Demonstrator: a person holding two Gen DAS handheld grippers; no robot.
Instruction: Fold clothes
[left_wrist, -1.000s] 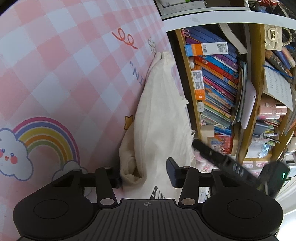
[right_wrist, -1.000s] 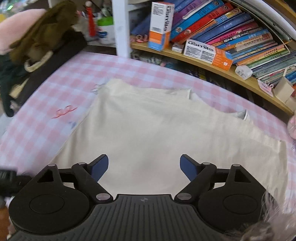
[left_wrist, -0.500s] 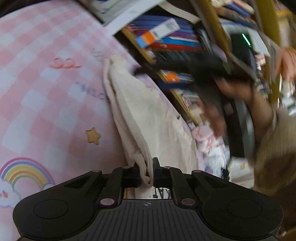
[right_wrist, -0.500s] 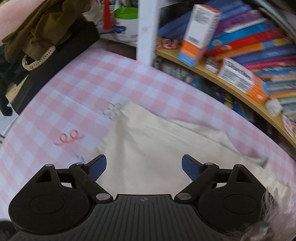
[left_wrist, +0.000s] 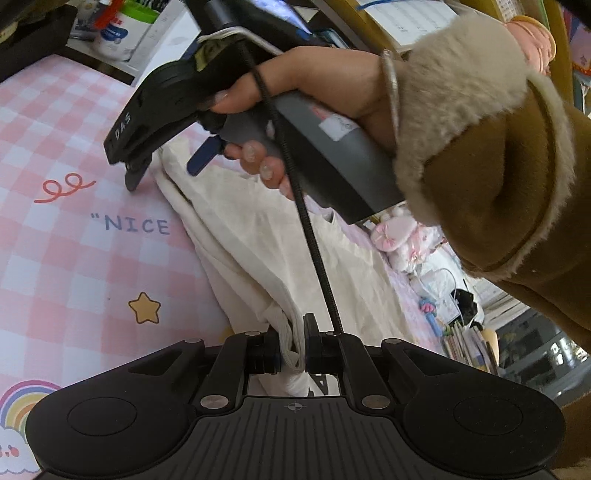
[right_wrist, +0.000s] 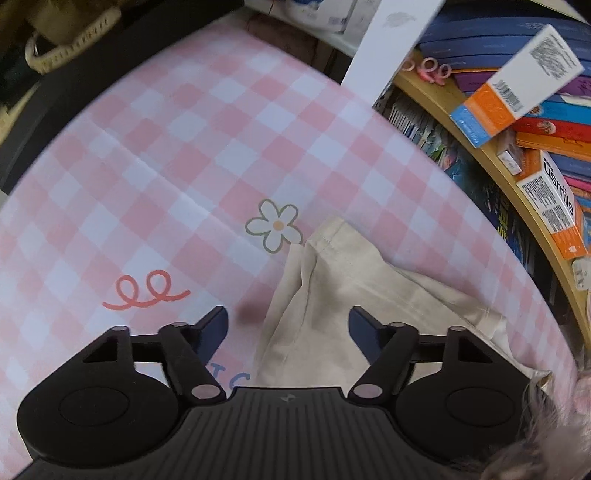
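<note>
Left wrist: one cream garment (left_wrist: 258, 236), seemingly one, pinched by left tool (left_wrist: 293, 354).

Cream garment (left_wrist: 258, 243) lies bunched lengthwise, its near end gathered.

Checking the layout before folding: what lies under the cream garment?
The cream garment lies on the pink checked mat. Whatever print the mat has beneath the cloth is covered.

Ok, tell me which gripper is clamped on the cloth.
The left gripper, shut on the cream garment. The right gripper is open above it.
</note>
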